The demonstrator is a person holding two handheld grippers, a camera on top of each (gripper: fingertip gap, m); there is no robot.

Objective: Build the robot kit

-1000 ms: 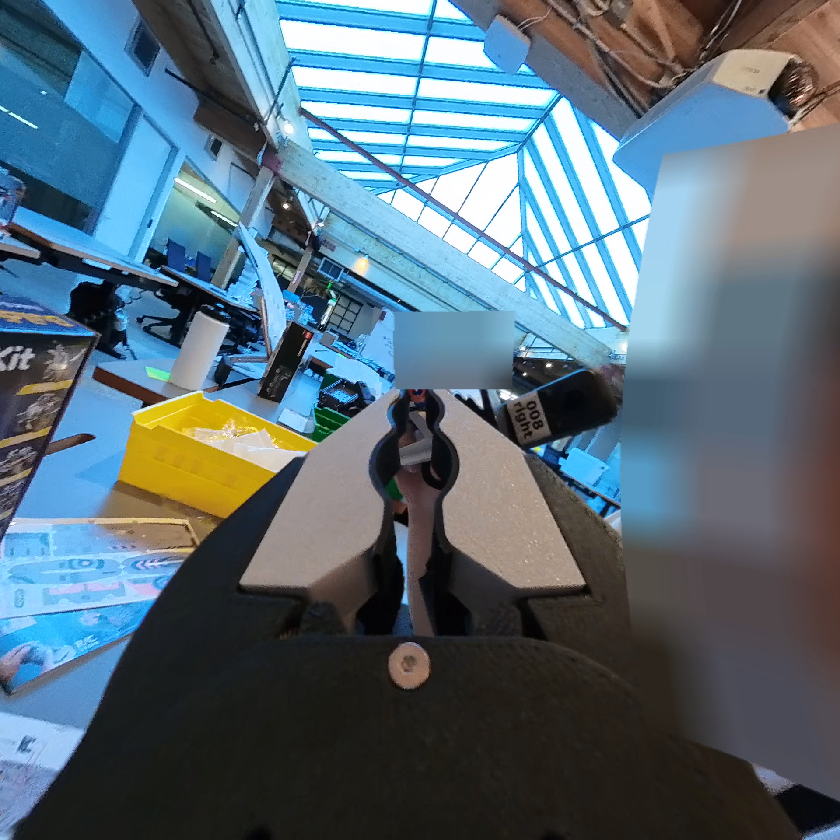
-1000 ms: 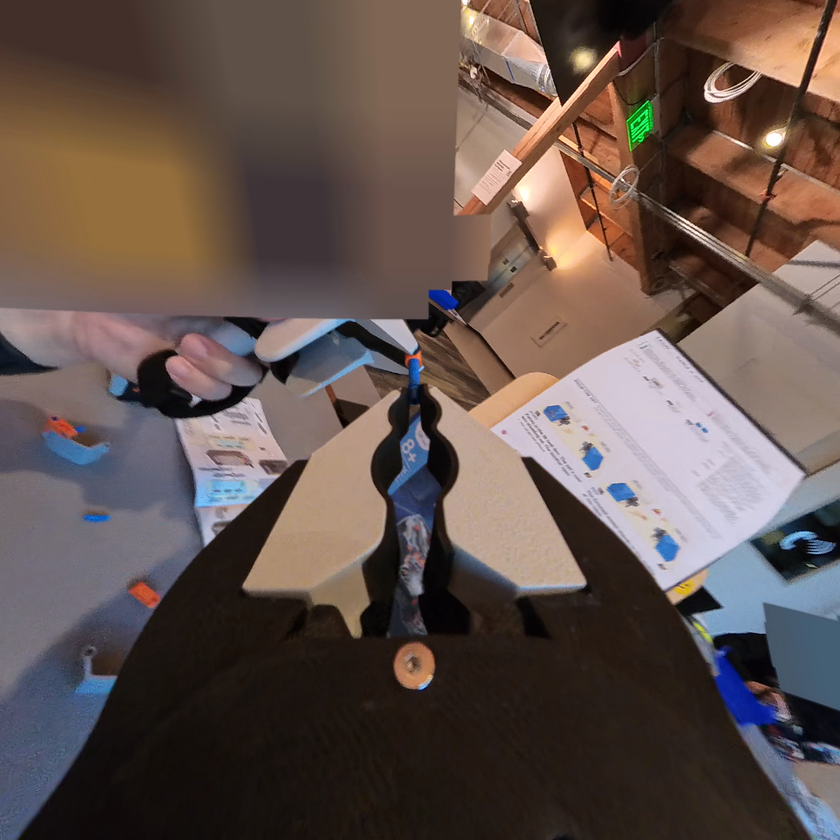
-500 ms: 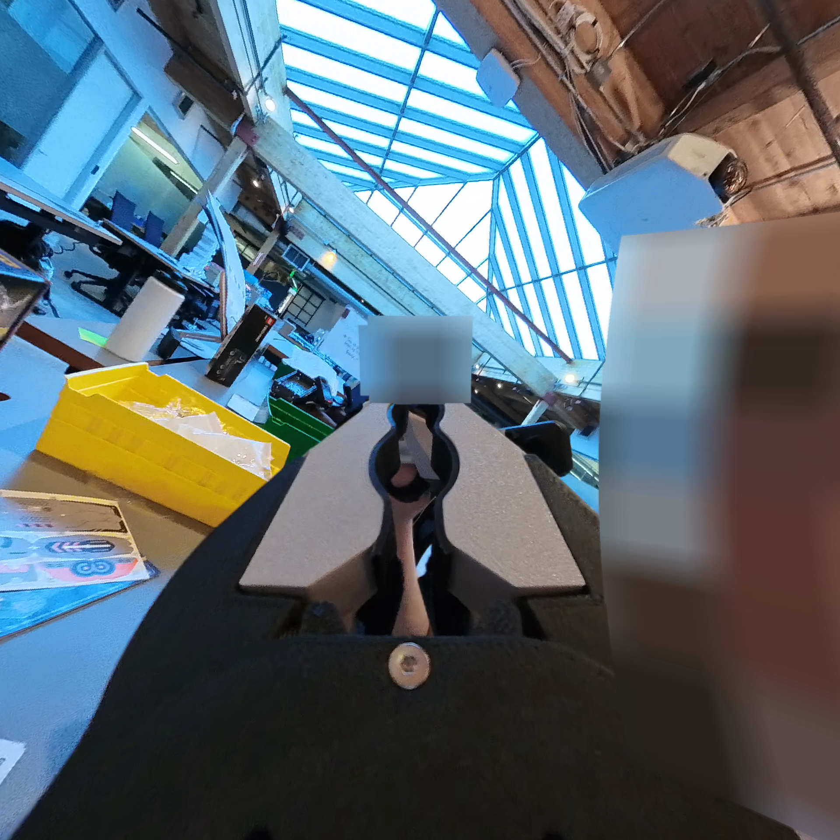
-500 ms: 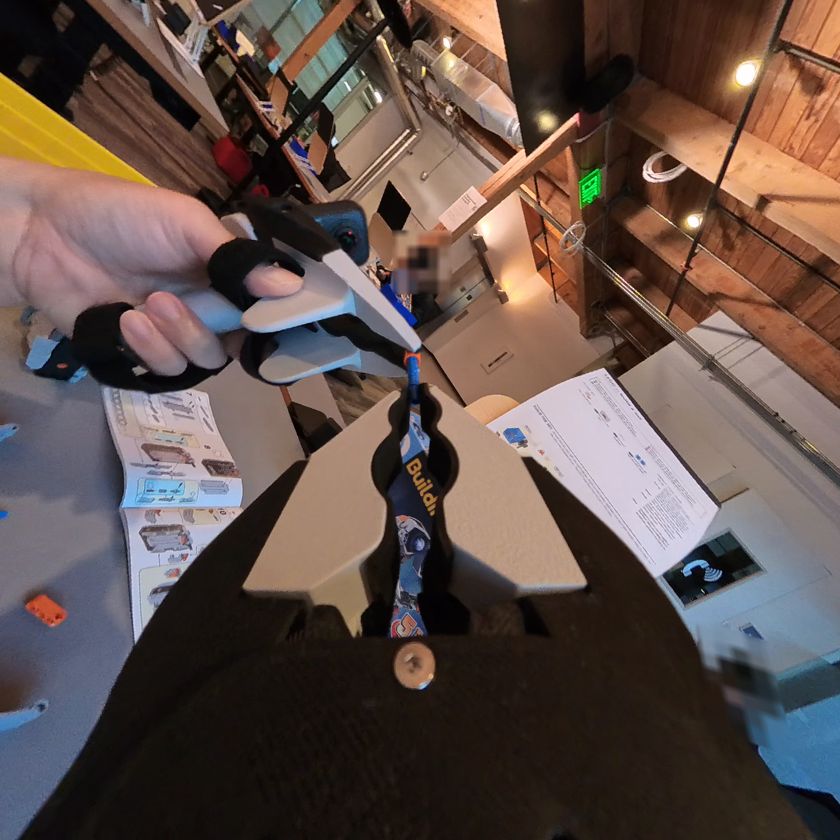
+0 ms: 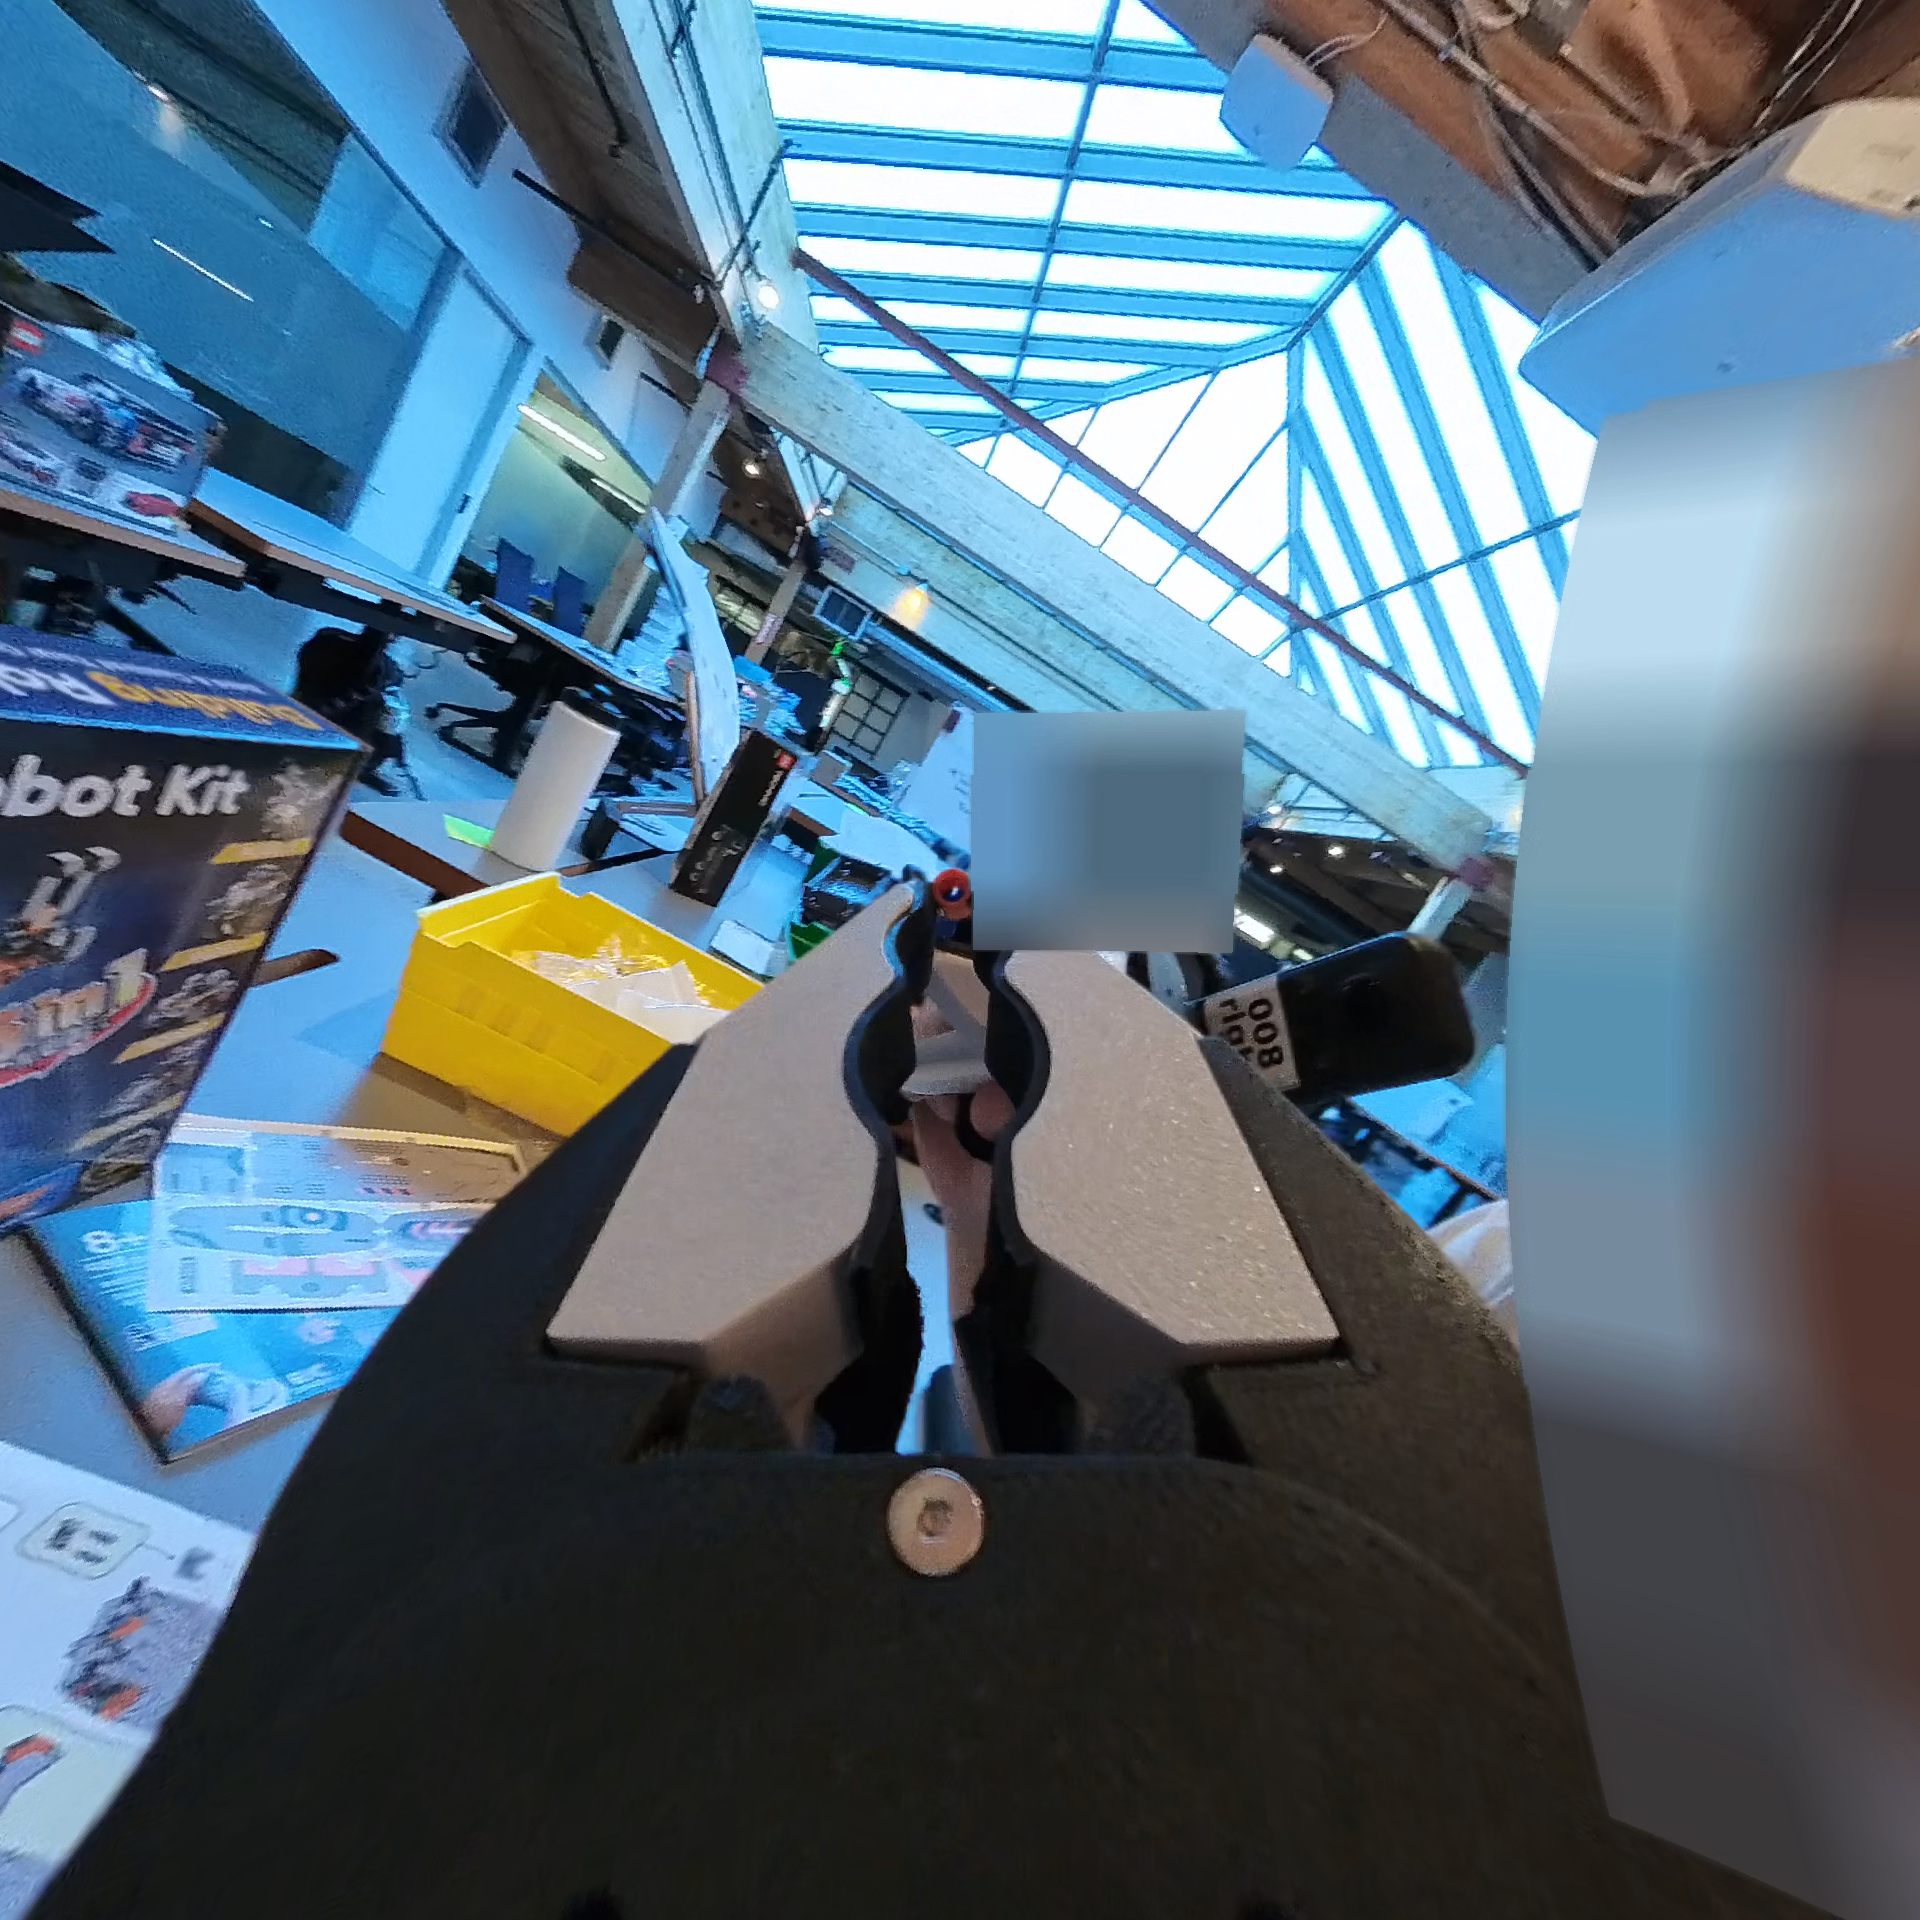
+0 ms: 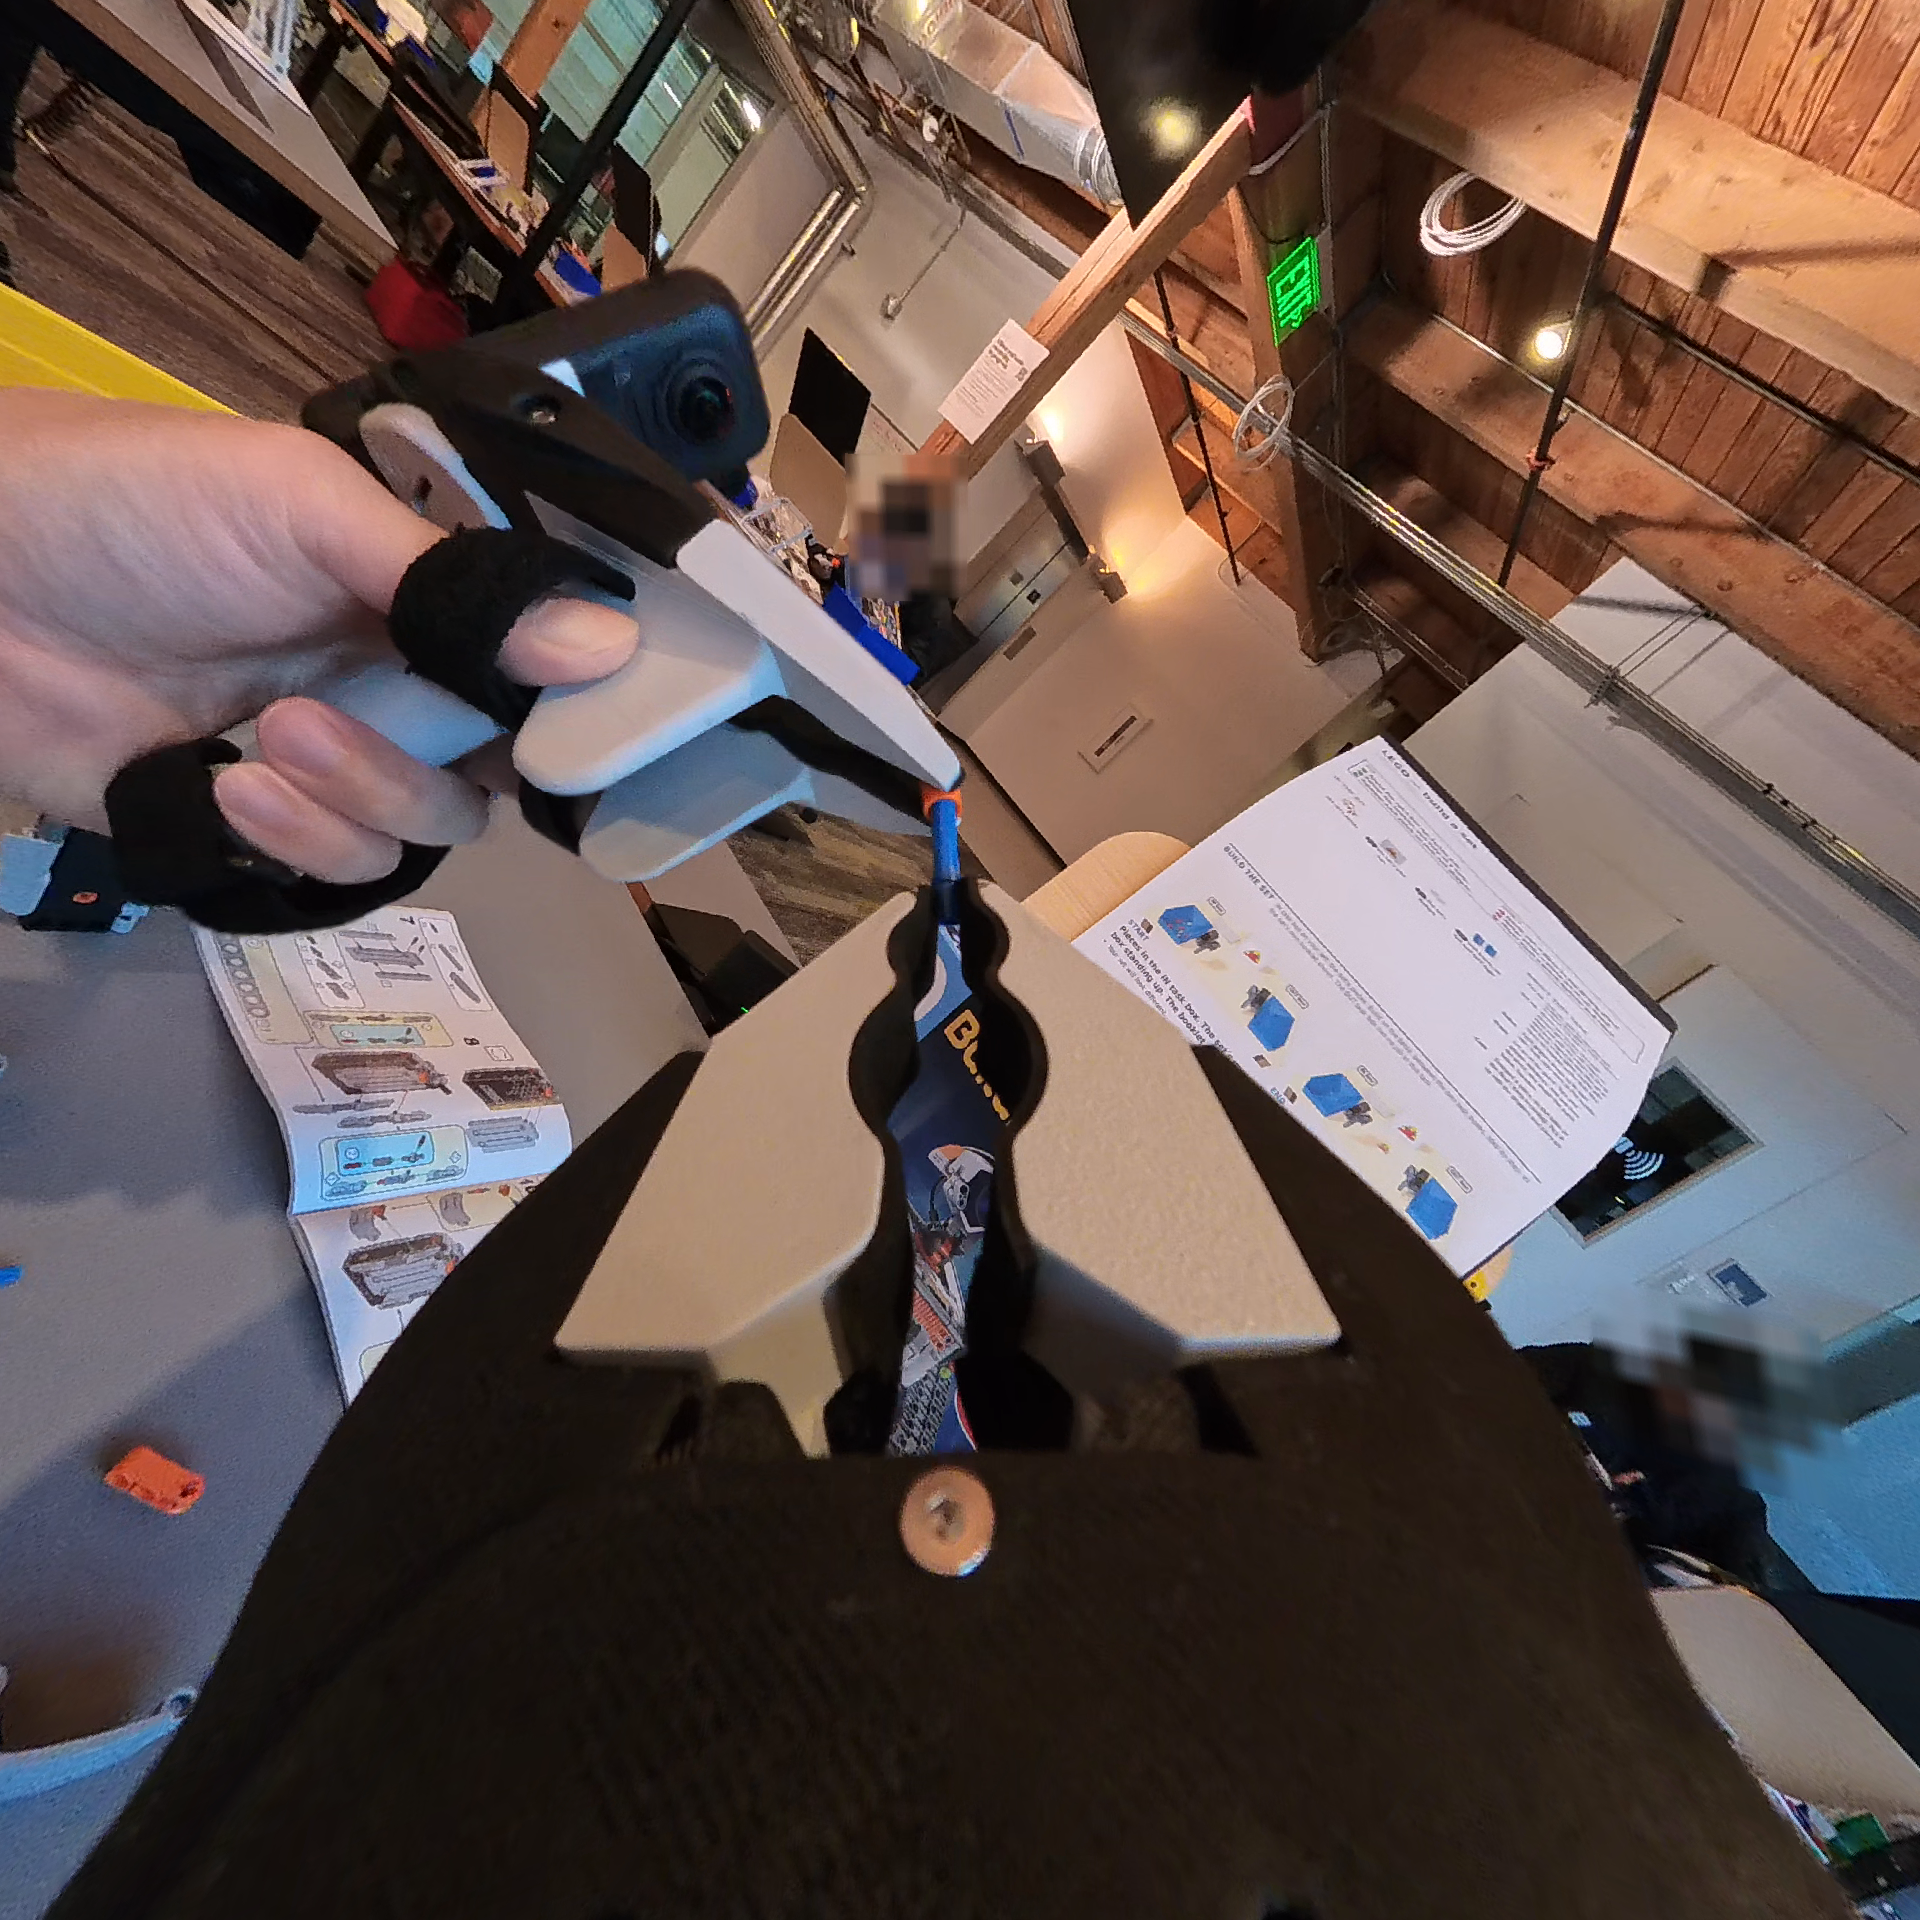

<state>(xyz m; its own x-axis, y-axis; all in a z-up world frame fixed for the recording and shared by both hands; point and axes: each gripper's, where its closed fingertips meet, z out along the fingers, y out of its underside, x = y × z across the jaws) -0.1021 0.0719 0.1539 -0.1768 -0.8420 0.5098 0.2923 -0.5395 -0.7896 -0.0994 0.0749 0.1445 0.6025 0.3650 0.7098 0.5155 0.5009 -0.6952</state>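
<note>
My right gripper is shut on a thin blue pin with an orange end, held in the air above the table. My left gripper, held by a hand, meets it tip to tip. Its jaws are closed on the orange end, with only a narrow gap between them. The right gripper's black camera body shows just behind the left fingers. A dark blue printed box shows through the gap of the right fingers.
On the grey table stand a yellow bin with clear bags, a dark kit box and a white roll. Booklets lie flat on it. A white instruction sheet stands at the right. An orange piece lies loose.
Both grippers stay joined at the pin while turning. The left gripper and its hand have come closer and larger in the right view. The left view swung up, then back down towards the table.
</note>
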